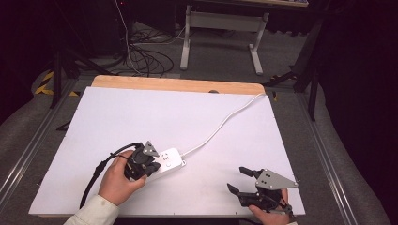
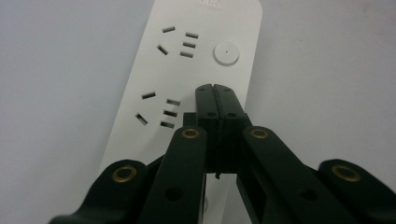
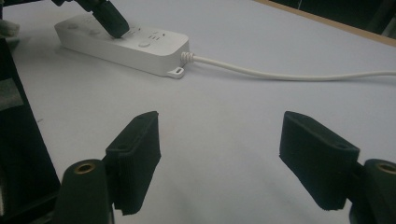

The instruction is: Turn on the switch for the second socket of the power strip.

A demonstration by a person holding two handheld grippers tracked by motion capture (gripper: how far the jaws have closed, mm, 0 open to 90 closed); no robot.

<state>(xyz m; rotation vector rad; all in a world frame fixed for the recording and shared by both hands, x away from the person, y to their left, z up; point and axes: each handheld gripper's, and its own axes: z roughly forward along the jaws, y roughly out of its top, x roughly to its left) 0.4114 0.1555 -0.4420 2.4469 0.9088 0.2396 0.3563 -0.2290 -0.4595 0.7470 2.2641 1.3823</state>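
Power strip [image 1: 168,161] front and centre for us, lying flat on the white table [image 1: 141,117] toward the near left side, its white cable [image 1: 220,124] snaking away to the far right edge. We see the left gripper [image 1: 155,166] poised right over the strip, the left hand [image 1: 117,180] wrapped around its body. From the left gripper view [image 2: 215,88], we get the jaws pressed tight together, nothing between them, their joined tips at the strip's top face between the lower socket group [image 2: 159,112] and the round button [image 2: 226,52]. Whether those tips actually touch the plastic, we can't quite tell.

Over on the near right, the right gripper [image 1: 239,179] sits low by the table's front edge, well apart from the strip. Its jaws are spread wide, and in the right gripper view [image 3: 219,154] we see just bare white surface in the gap. Farther off in that view, the strip [image 3: 126,44] lies with the dark tip of the other gripper on top of it.
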